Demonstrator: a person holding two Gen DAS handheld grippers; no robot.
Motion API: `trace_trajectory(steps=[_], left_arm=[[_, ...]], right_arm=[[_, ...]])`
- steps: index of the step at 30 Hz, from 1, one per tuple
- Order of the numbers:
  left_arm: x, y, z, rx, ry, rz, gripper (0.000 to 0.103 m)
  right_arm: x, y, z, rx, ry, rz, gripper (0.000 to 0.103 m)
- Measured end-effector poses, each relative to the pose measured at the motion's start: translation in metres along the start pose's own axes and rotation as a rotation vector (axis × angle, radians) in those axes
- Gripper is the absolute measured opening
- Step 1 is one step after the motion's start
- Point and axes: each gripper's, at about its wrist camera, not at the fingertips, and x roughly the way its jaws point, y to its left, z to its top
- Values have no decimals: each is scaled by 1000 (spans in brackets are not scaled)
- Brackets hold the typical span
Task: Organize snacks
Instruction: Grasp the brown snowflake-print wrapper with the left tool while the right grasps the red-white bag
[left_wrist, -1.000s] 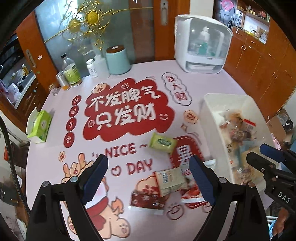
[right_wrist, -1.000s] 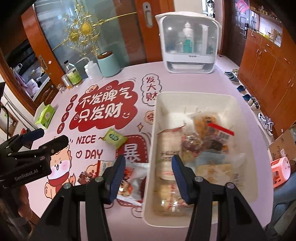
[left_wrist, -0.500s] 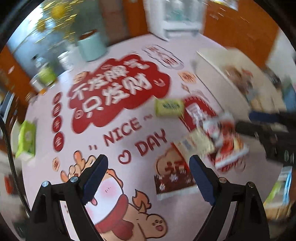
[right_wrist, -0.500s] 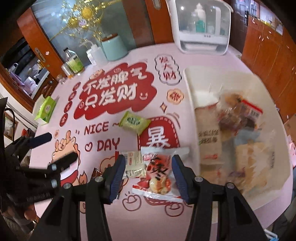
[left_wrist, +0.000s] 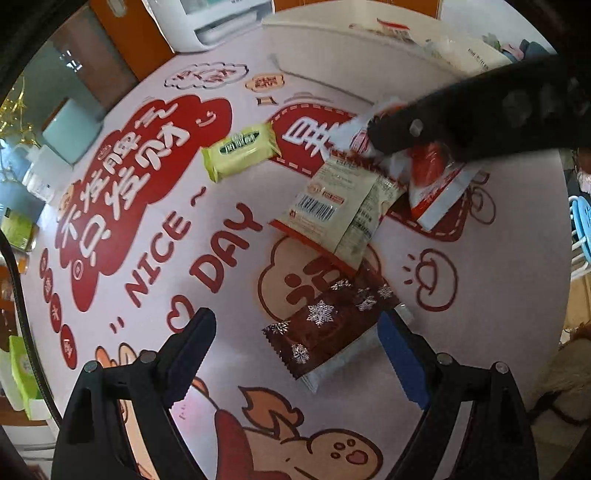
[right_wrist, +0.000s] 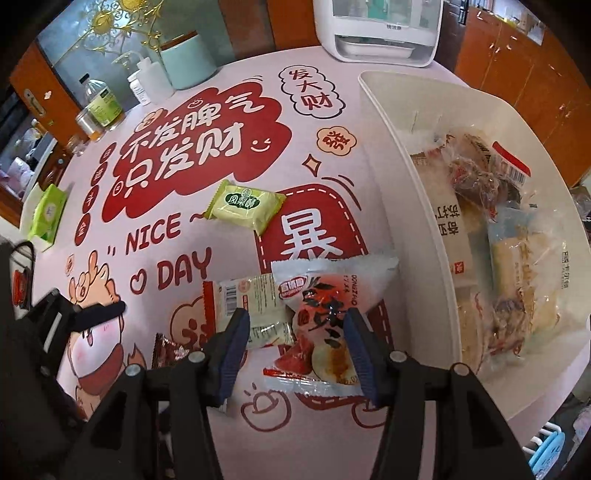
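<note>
- Left gripper (left_wrist: 295, 354) pointing steeply down over a pink printed tablecloth (left_wrist: 480, 369), jaws spread wide and gripping nothing.
- Between those jaws, nearer the blue-padded finger, a dark brown snack packet (left_wrist: 328, 328) with silver snowflakes, flat on the cloth; contact with the pad impossible to judge.
- Just beyond it, a beige snack packet (left_wrist: 332, 206) with a barcode, overlapping the brown one's far edge.
- Right gripper (right_wrist: 295, 332) aimed down, jaws partly apart and straddling a white and red snack packet (right_wrist: 325, 317); no clear pressing on the wrapper, so released rather than clenched.
- Beside that packet, touching it on the left, the beige packet again.
- Further back on the cloth, apart from the others, a light green snack packet (right_wrist: 245, 206).
- To the right, a white bin (right_wrist: 402, 155) already holding several wrapped snacks.
- At the table's far edge, a white appliance (right_wrist: 376, 33), a mint canister (right_wrist: 188, 62) and bottles (right_wrist: 103, 103).
</note>
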Motion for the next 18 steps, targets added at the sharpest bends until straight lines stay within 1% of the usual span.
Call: trace_trajectory(steps=[2, 5, 6, 9, 11, 12, 13, 14, 15, 18], left_arm=[[8, 2, -1, 1, 13, -10, 89], [16, 4, -3, -2, 24, -55, 89], [17, 5, -3, -3, 23, -66, 89], [21, 4, -5, -8, 24, -76, 88], [21, 5, -5, -24, 22, -97, 81], [20, 5, -5, -39, 21, -118, 73], [19, 7, -6, -50, 17, -116, 66], [18, 8, -6, -58, 13, -115, 62], [18, 10, -6, -68, 15, -114, 60], [18, 18, -6, -103, 21, -107, 59]], right_arm=[[-2, -1, 1, 26, -6, -7, 54], [-4, -2, 1, 38, -2, -17, 54], [-5, -1, 0, 34, -2, -33, 54], [-7, -4, -5, 44, 3, -47, 54], [-6, -7, -7, 58, 5, -48, 54], [-7, -10, -7, 68, 9, -47, 54], [-7, -11, -8, 77, 11, -49, 54], [-7, -13, -9, 86, 11, -48, 54], [-7, -14, -9, 95, 13, -46, 54], [-8, -18, -9, 114, 22, -46, 54]])
